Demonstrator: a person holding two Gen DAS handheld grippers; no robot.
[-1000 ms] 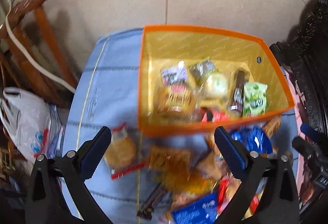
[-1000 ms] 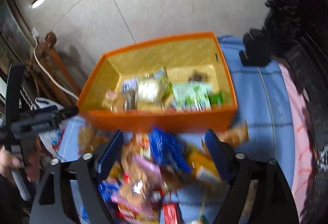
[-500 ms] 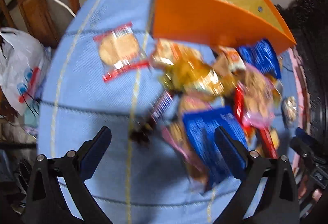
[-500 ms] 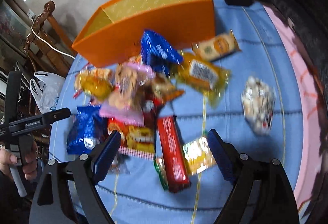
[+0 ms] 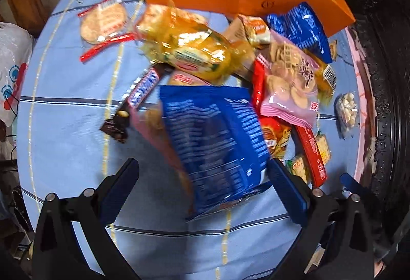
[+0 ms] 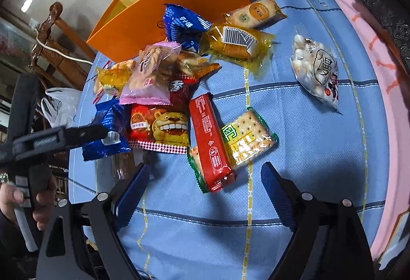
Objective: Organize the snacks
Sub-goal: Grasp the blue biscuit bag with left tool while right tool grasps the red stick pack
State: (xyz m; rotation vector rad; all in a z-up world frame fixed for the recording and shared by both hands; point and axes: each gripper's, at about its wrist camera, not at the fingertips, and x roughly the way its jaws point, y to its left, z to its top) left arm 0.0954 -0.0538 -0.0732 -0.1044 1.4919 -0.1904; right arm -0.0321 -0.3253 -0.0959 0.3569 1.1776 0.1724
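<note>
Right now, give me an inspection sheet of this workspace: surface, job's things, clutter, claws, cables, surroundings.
Surface: blue checked tablecloth; pink edge at the right side.
Job's things: orange box at the far end; snack packets heaped in front of it, among them a large blue packet, a red bar, a cracker pack and a bag of white balls lying apart from the heap.
Clutter: nothing seen besides the snacks.
Claws: left claw open, above the large blue packet; right claw open, near the red bar; neither holds anything.
Cables: white cable over a wooden chair.
Surroundings: tiled floor, white plastic bag, dark carved furniture.
</note>
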